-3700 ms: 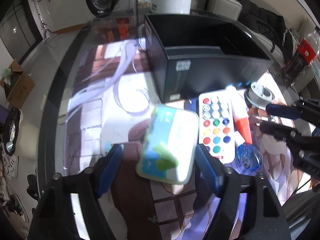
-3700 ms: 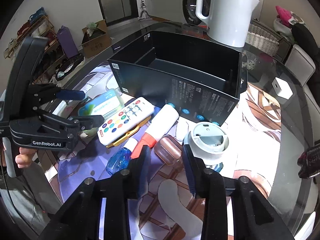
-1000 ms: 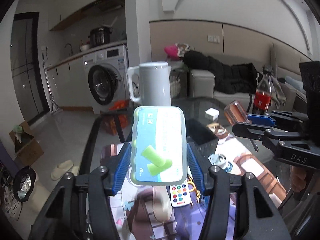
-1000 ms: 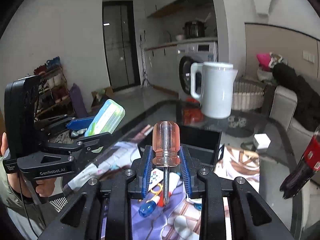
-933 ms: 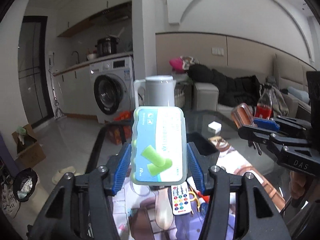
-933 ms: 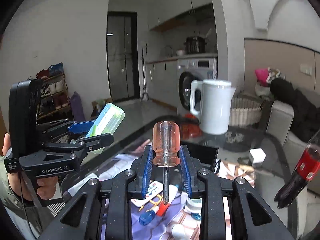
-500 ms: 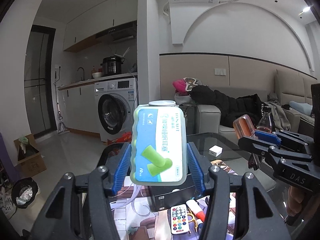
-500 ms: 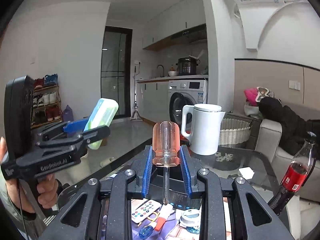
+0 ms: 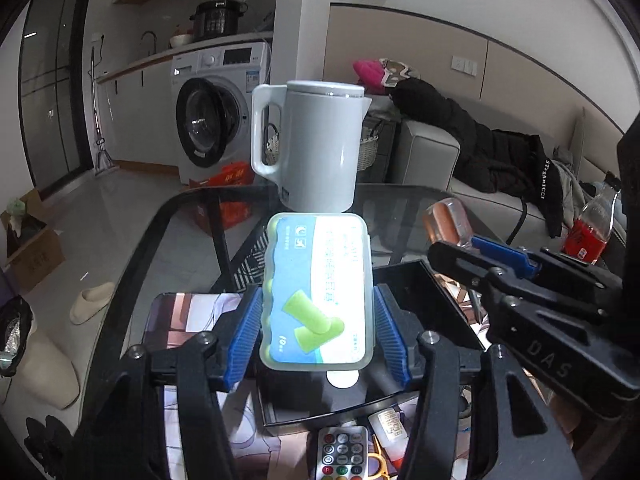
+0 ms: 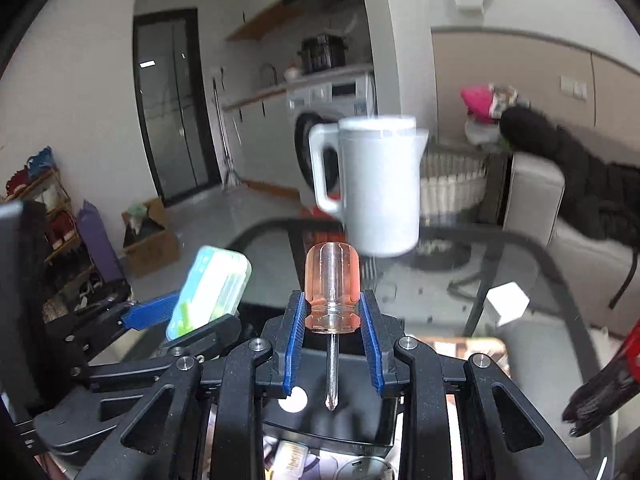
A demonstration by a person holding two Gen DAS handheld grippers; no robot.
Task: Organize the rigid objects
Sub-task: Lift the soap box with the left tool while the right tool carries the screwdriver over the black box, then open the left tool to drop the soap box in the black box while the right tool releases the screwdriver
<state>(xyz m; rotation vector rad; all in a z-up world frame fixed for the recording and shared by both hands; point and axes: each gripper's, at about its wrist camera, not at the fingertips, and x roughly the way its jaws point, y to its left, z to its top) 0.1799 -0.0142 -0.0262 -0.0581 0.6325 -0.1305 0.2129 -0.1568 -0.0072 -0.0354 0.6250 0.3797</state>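
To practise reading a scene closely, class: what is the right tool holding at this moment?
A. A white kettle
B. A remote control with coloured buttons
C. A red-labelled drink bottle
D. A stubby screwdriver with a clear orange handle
D: in the right wrist view the right tool is closed on the stubby screwdriver, its blue pads pressing the clear orange handle, the metal tip pointing down.

Kettle [image 9: 316, 148] behind black box [image 9: 420, 280]

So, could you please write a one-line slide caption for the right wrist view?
Right gripper clamps a stubby screwdriver, tip toward camera, white kettle beyond.
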